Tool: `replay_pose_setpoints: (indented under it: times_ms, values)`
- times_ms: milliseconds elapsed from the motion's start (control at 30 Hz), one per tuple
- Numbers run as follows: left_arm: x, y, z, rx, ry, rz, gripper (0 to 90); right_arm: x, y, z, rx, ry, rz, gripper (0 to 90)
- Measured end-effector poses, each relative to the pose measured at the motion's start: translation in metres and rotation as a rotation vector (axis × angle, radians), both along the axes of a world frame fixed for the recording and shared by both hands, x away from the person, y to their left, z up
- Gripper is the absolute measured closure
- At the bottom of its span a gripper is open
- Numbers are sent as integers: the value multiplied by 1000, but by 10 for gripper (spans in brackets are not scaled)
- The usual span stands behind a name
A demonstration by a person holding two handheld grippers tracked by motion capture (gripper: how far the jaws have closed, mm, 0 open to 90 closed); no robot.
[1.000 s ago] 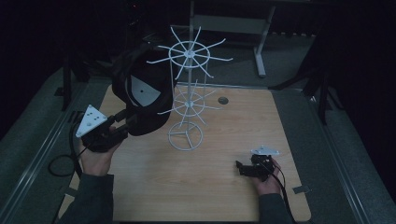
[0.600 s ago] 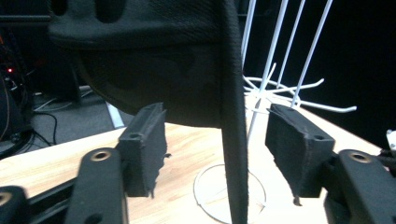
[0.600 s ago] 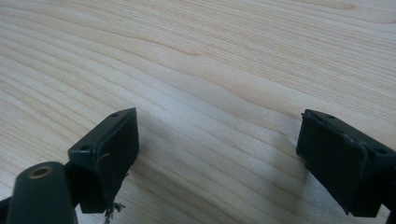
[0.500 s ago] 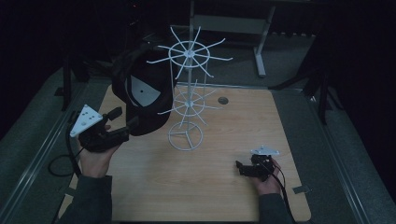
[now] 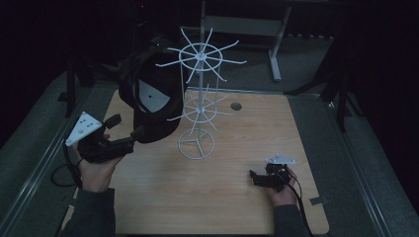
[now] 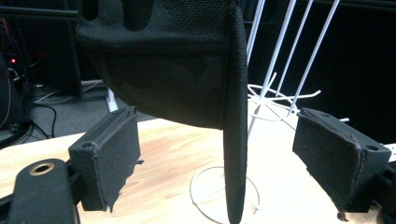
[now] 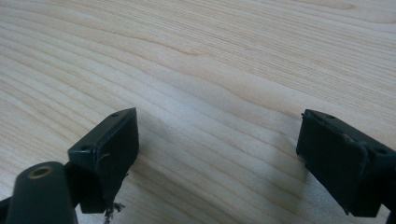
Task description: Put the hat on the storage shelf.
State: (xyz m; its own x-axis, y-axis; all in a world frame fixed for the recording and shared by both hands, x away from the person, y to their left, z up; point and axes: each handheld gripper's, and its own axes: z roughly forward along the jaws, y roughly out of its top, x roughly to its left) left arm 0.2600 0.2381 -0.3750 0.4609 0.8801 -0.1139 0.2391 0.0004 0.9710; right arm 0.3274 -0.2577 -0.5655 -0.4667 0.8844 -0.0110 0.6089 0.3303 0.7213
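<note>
While hanging on the white wire rack (image 5: 197,106), the black cap (image 5: 153,106) bears no readable writing; left gripper (image 5: 126,133), jaws just opened wide, brim between untouched; right gripper (image 5: 257,178) wide, empty, right of rack.

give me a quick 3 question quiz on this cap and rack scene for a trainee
1. True or false: the left gripper is clamped on the black cap.
2. What does the cap hang on?
A. the white wire rack
B. the right gripper
C. a wall hook
3. Fill in: the right gripper's fingers stand apart above the bare wooden ____.

Key:
1. False. Its fingers have just been opening; the cap's brim hangs between them, untouched.
2. A
3. table
</note>
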Motion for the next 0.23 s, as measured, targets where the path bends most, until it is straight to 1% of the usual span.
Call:
replay_pose_setpoints:
  times_ms: [200, 233]
  values:
    - [-7, 1, 2, -3, -7, -1, 161, 0, 0, 0, 0, 0, 0, 127]
    - [-9, 1, 2, 2, -16, 12, 171, 0, 0, 0, -1, -1, 1, 127]
